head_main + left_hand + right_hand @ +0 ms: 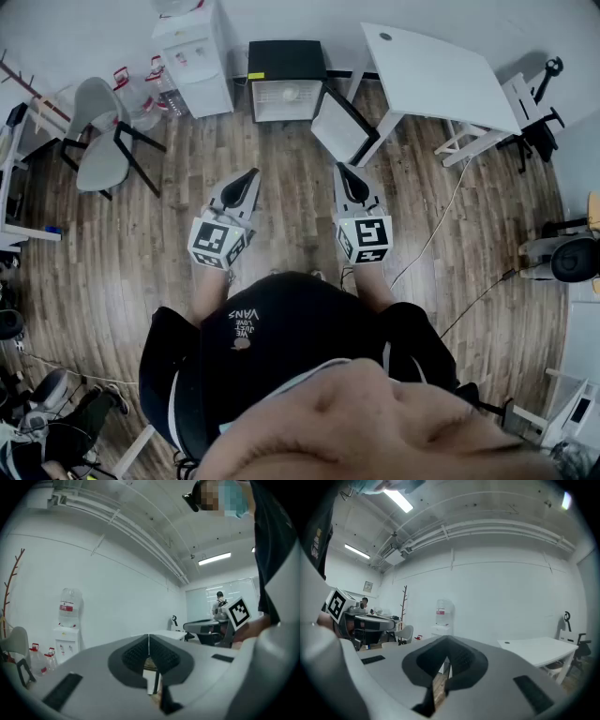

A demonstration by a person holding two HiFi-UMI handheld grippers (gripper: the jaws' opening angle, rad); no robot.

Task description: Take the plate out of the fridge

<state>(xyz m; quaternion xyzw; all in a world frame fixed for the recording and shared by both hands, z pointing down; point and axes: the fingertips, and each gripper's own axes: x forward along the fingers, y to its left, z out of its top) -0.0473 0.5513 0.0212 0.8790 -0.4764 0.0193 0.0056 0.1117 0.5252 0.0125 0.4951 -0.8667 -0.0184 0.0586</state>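
Observation:
A small fridge (286,58) with a black top stands on the floor against the far wall. Its door (341,128) hangs open to the right, and the white inside shows. A small pale round thing (292,95), probably the plate, lies on a shelf inside; it is too small to tell more. My left gripper (250,174) and right gripper (344,171) are held side by side at waist height, well short of the fridge and pointing toward it. Both are shut with nothing between the jaws, as the left gripper view (149,637) and right gripper view (447,644) also show.
A white water dispenser (197,56) stands left of the fridge, with spare bottles (141,94) and a grey chair (98,131) further left. A white table (436,80) is to the right. A cable (441,225) trails over the wooden floor.

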